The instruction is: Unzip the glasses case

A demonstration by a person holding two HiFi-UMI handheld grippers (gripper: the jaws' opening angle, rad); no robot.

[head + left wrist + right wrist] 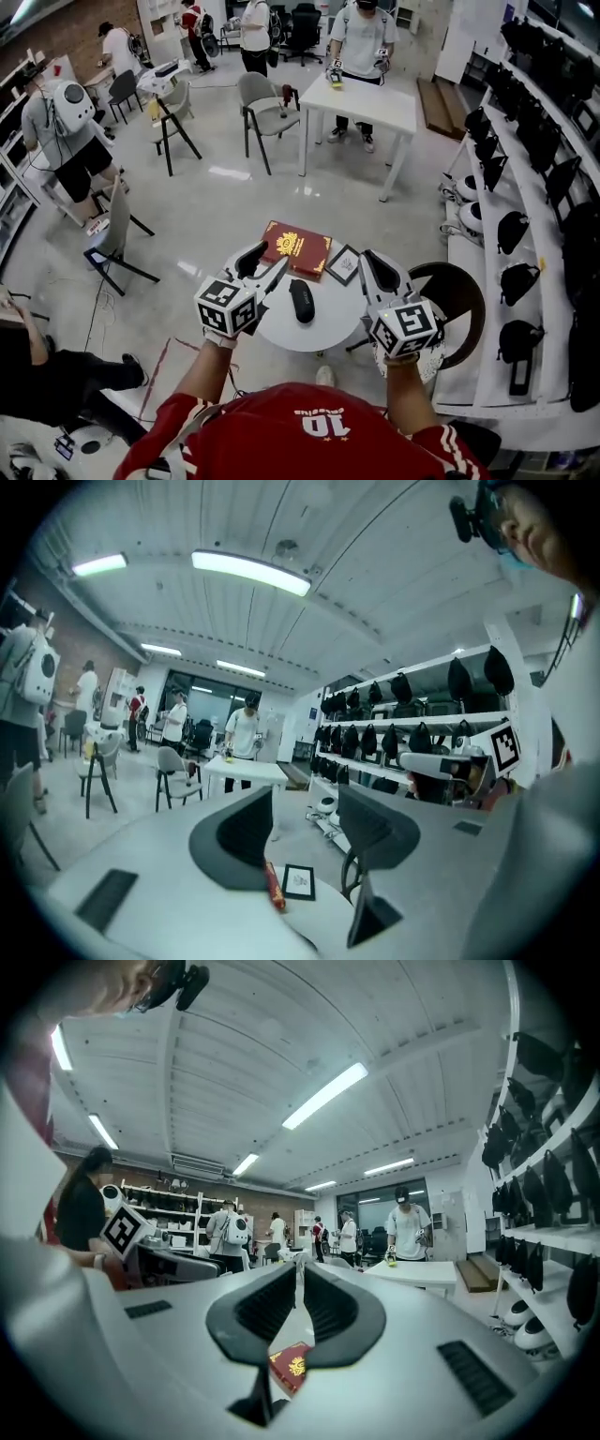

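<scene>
The left gripper was raised above the near left edge of the round white counter. In the left gripper view its fingers stood well spread around the gap, with nothing between them and touching nothing. The right gripper hung over the counter's right side. In the right gripper view its fingers were drawn together, the tips all but meeting with only a thin slit left, and nothing was pinched there.

The glasses case, black and oval, lay flat on the counter between the two grippers and apart from both, with its zip closed as far as could be seen. Only the head view showed it. Both gripper views looked level across the room and passed over the case.

The head view also showed a red book and a small framed picture at the counter's far edge. The left gripper view caught the framed picture and a sliver of the book below its fingers. The right gripper view showed only the book.
</scene>
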